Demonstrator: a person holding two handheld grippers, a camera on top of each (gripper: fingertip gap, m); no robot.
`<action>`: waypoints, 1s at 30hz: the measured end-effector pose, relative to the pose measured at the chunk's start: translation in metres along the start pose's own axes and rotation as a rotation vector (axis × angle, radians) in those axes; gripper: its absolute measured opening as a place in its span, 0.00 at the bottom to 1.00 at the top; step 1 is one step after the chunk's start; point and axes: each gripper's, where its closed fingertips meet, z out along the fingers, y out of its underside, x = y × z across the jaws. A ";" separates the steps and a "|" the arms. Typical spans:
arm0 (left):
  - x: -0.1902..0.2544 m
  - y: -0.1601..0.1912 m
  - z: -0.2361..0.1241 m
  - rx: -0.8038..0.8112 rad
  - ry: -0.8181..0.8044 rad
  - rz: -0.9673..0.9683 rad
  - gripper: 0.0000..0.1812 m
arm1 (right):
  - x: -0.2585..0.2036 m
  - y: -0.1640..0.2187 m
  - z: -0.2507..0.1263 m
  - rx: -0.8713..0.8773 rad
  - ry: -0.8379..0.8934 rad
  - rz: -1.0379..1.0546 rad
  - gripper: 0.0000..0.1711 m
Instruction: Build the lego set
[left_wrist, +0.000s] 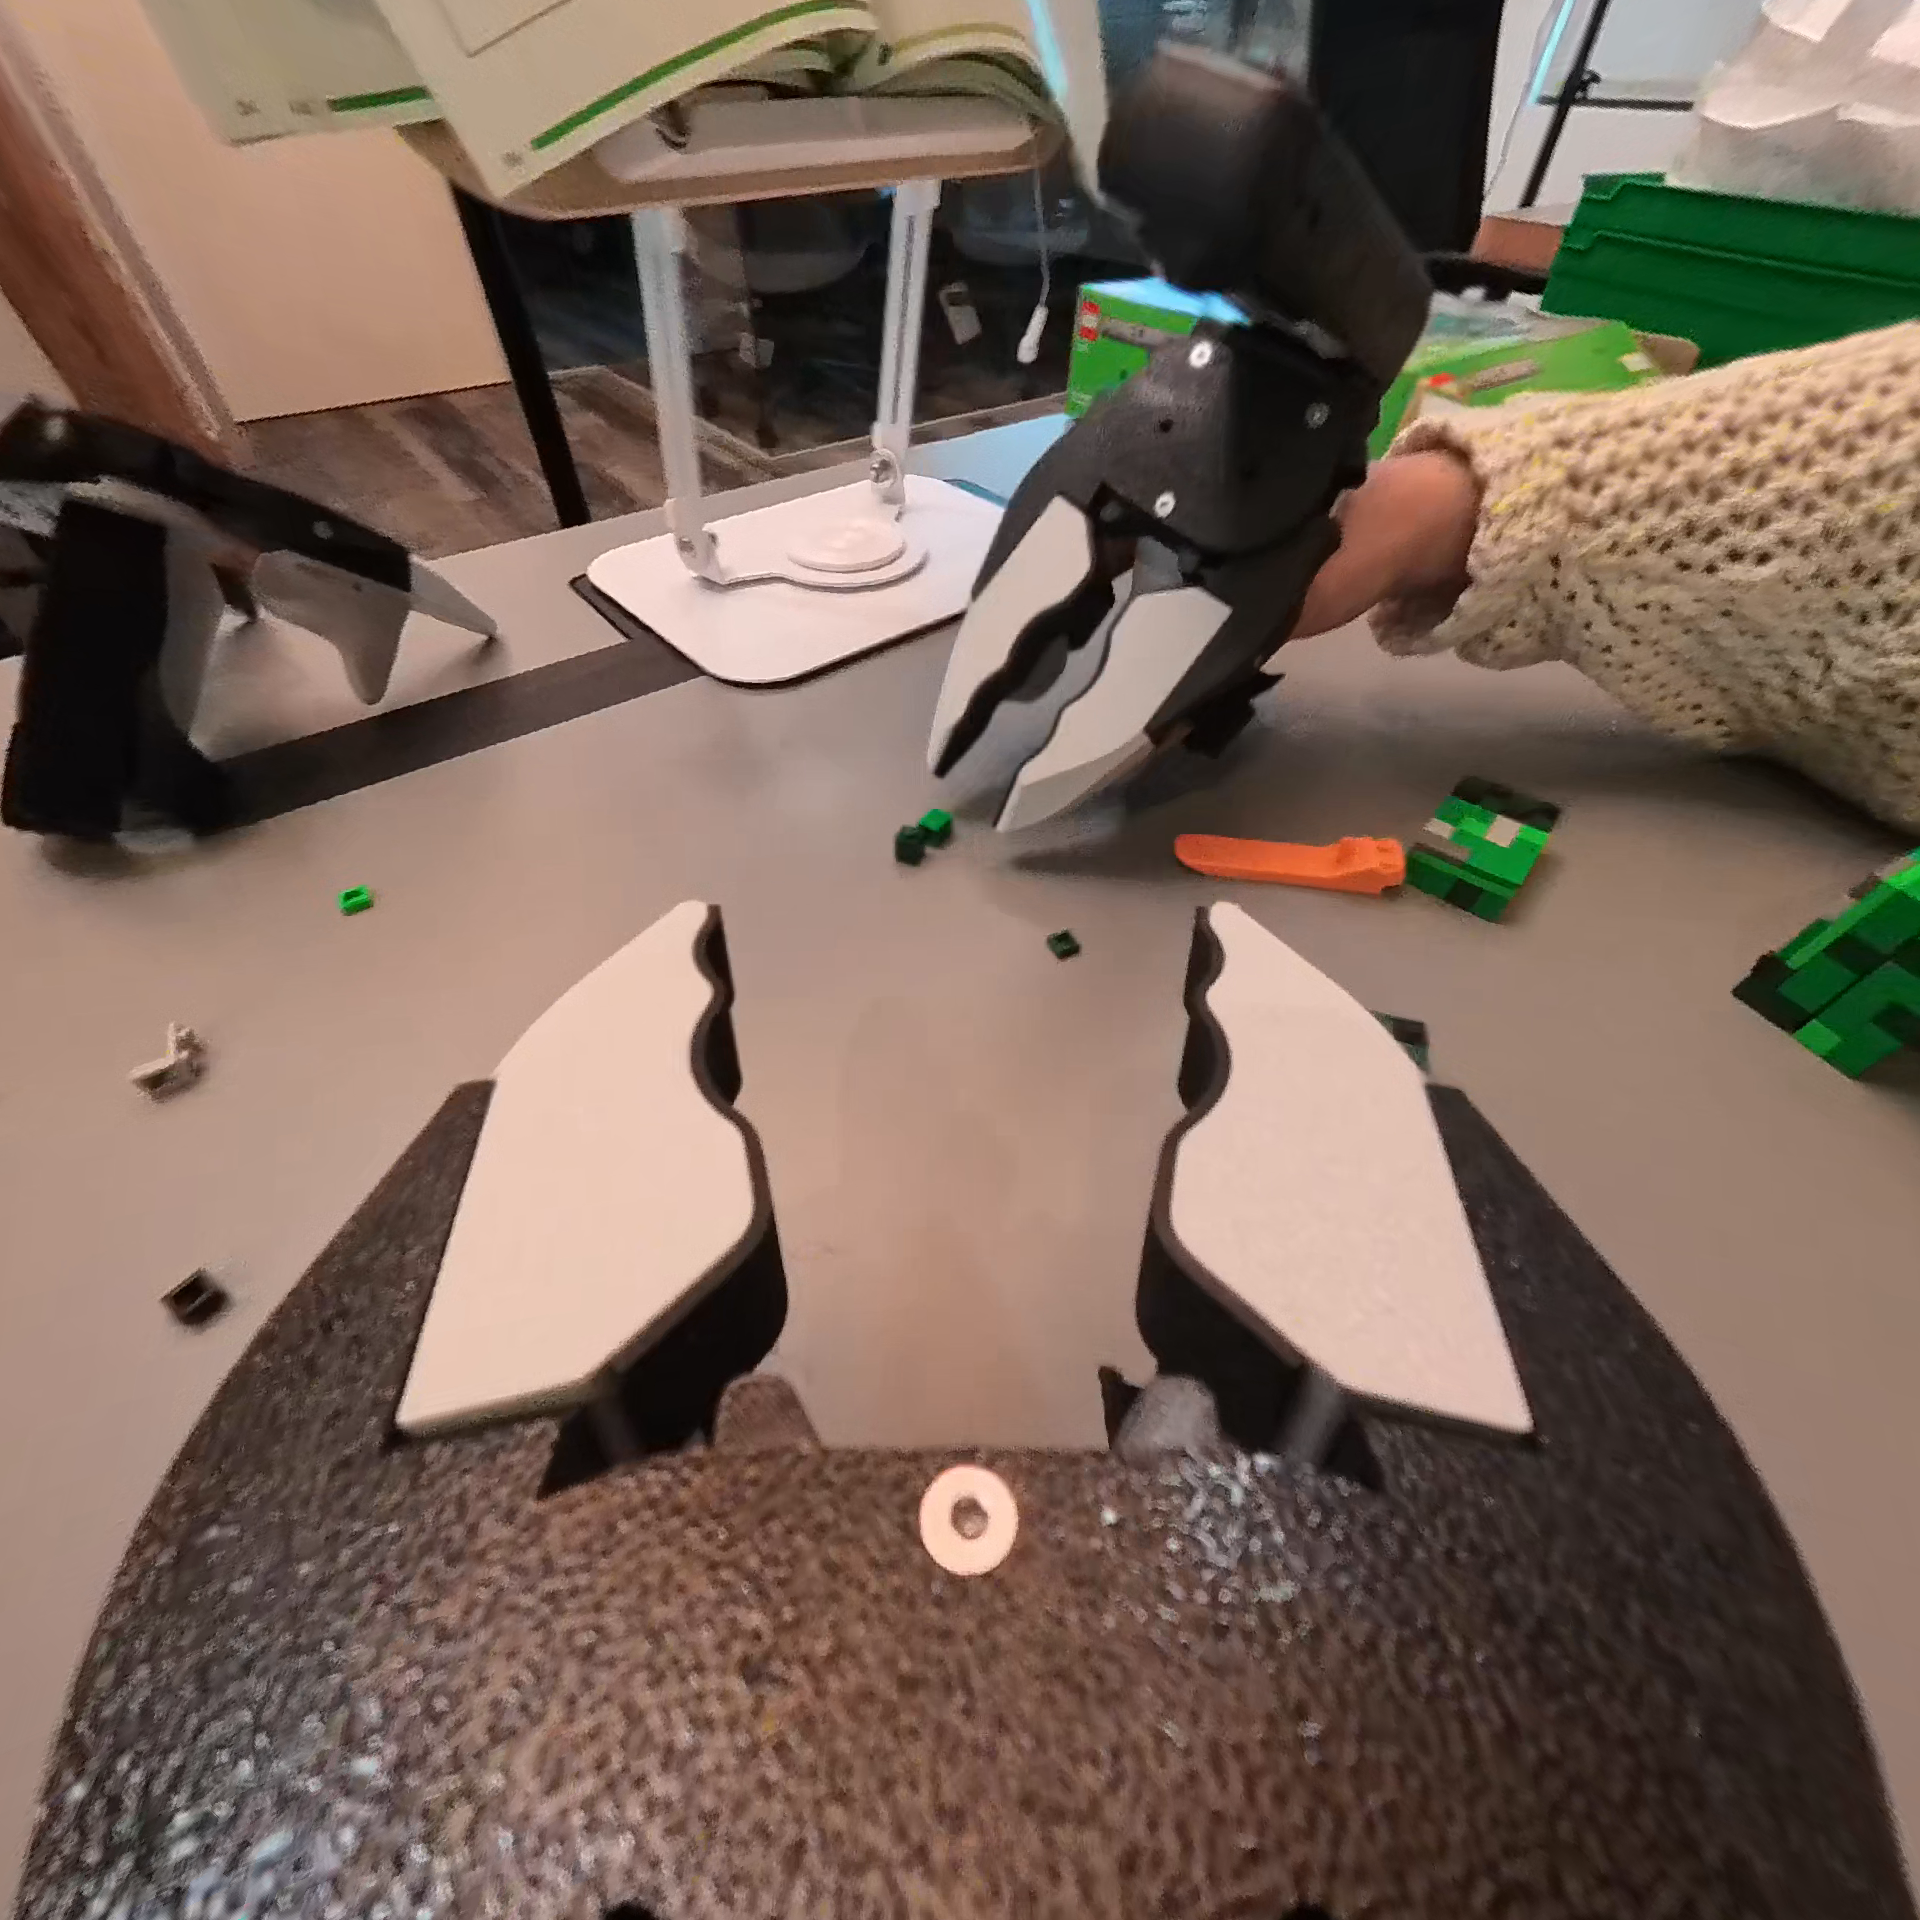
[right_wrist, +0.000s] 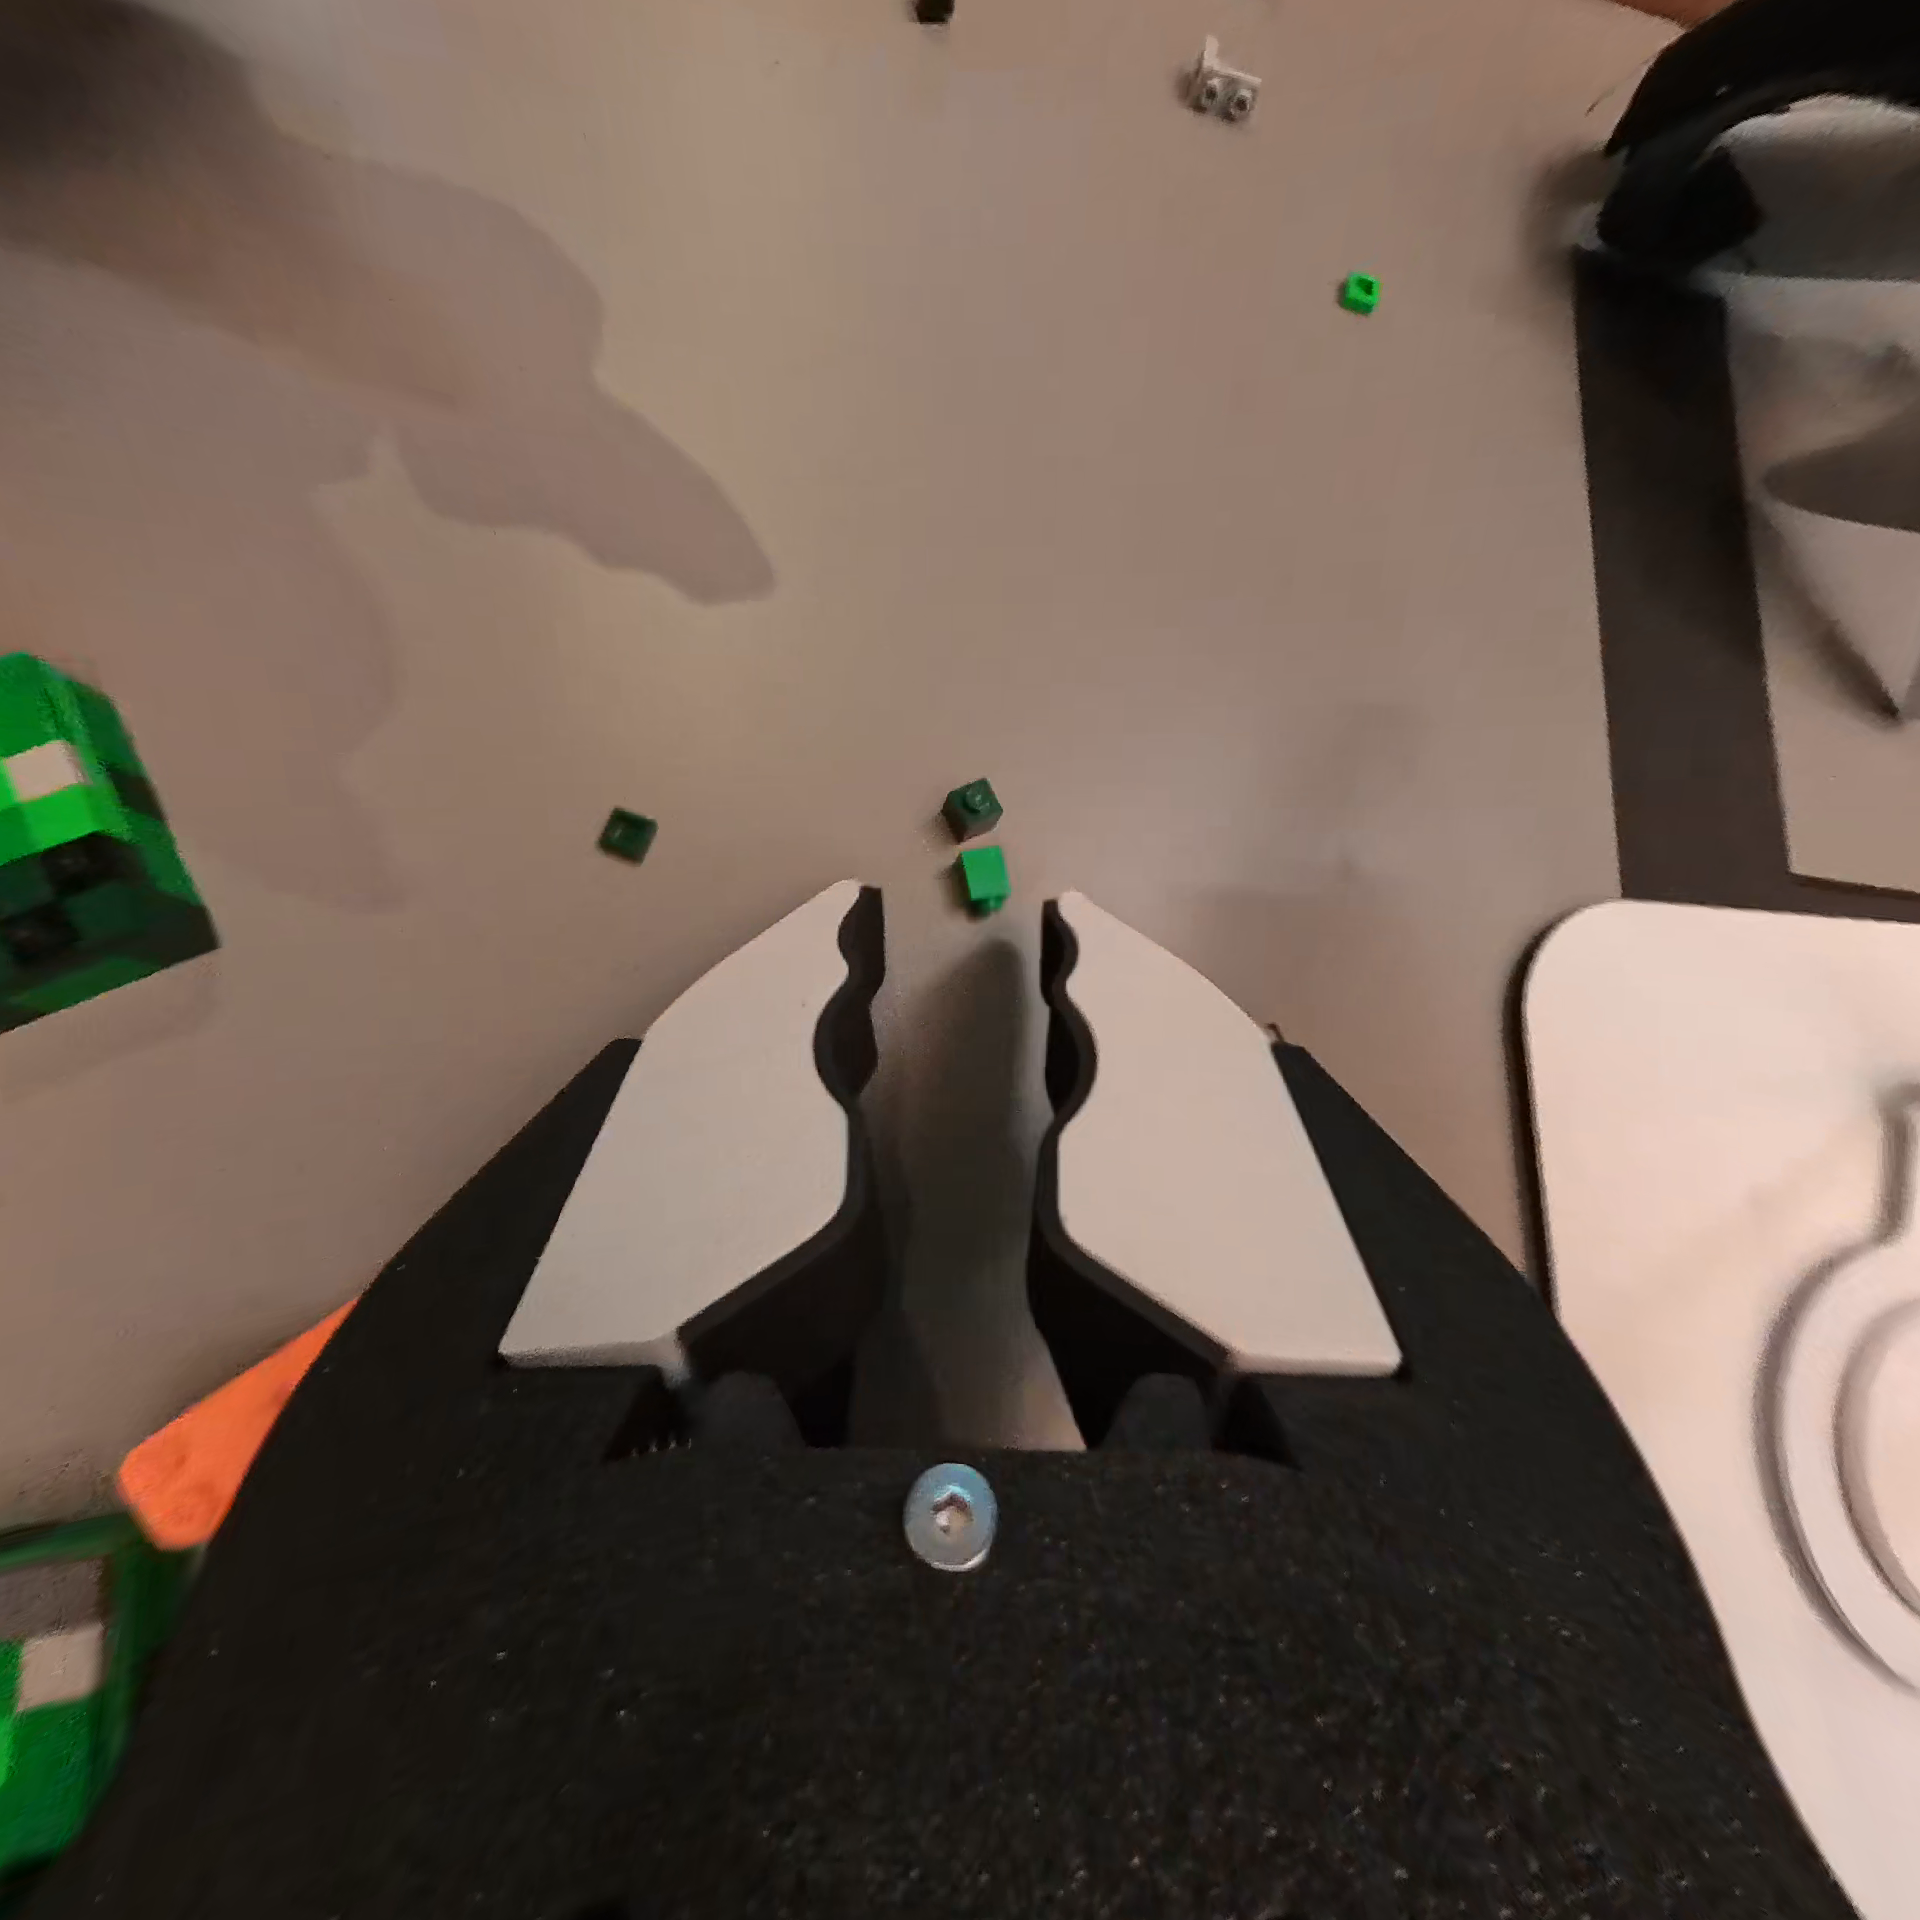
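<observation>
My left gripper (left_wrist: 961, 920) is open and empty, low over the grey table (left_wrist: 914, 1039). My right gripper (right_wrist: 961, 899) is partly open and empty, tips pointing down at the table; it also shows in the left wrist view (left_wrist: 977, 800). Just beyond its tips lie a bright green small brick (right_wrist: 984, 878) and a dark green small brick (right_wrist: 971, 808), touching; the pair shows in the left wrist view (left_wrist: 925, 836) too. Loose pieces: a dark green piece (right_wrist: 628, 834), a bright green brick (right_wrist: 1359, 293), a grey bracket (right_wrist: 1221, 83). Green built blocks (left_wrist: 1481, 847) (left_wrist: 1849, 997) sit at the right.
An orange brick separator (left_wrist: 1288, 862) lies by the smaller built block. A spare gripper (left_wrist: 156, 623) rests at the left. A white stand base (left_wrist: 790, 582) holds up an instruction booklet (left_wrist: 675, 94). A green box (left_wrist: 1132, 343) and green crate (left_wrist: 1745, 260) stand behind. The dark green piece (right_wrist: 628, 834) is about 5 cm from my right fingertips and 10 cm from my left. My left wrist view (left_wrist: 1072, 940) looks at it from another angle.
</observation>
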 end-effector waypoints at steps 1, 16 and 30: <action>0.005 -0.001 0.001 0.002 0.014 0.012 0.46 | -0.001 0.001 -0.009 0.007 0.014 0.001 0.17; 0.109 0.070 0.012 -0.493 0.380 0.194 0.40 | -0.123 0.072 -0.205 0.160 0.255 0.278 0.18; 0.119 0.078 0.016 -0.495 0.347 0.344 0.21 | -0.281 0.063 -0.173 0.170 0.443 0.449 0.41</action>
